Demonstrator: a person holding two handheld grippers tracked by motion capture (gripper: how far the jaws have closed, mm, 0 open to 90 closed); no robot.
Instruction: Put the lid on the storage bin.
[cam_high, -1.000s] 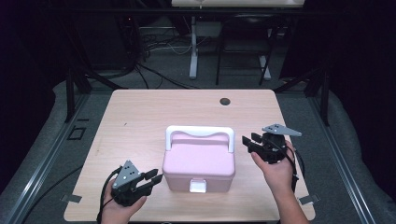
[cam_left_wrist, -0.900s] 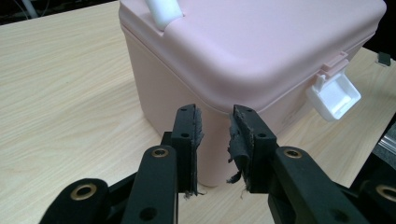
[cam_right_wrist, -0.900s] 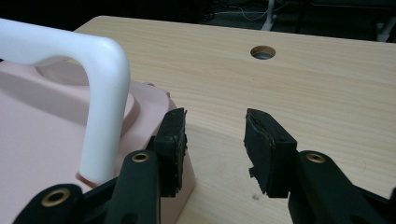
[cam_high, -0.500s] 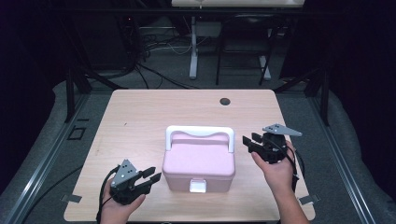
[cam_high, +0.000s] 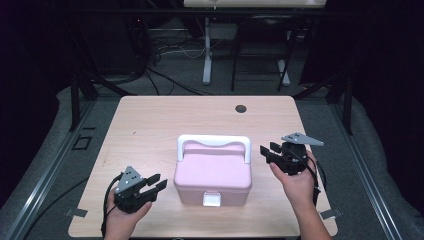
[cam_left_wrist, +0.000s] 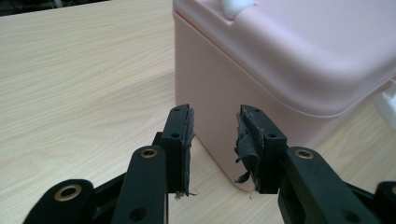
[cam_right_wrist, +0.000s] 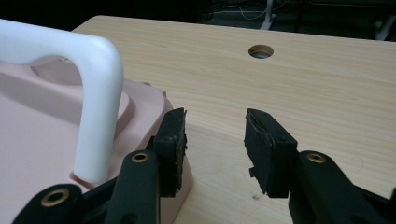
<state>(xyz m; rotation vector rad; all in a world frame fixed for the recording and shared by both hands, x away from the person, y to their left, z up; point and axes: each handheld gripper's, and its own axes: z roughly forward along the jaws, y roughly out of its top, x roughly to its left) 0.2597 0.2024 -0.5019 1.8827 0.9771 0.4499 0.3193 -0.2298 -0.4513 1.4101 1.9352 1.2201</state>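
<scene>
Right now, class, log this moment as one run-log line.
pink box: shut, mid-table | left gripper: open, just been opening, nothing between jaws, beside box | right gripper: open, near white handle

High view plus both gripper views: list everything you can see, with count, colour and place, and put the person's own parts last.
box: one, pink, lid shut, near edge of the table, between the two grippers
handle: one, white, upright on the box's far side
latch: one, white, on the box's front
table: one, light wood, centre
hole: one, dark, round, far right of the tabletop
left gripper: one, black, left of the box, fingers open and holding nothing, having just been opening
right gripper: one, black, right of the box, fingers open, holding nothing
hands: two, at the near edge, one per gripper
</scene>
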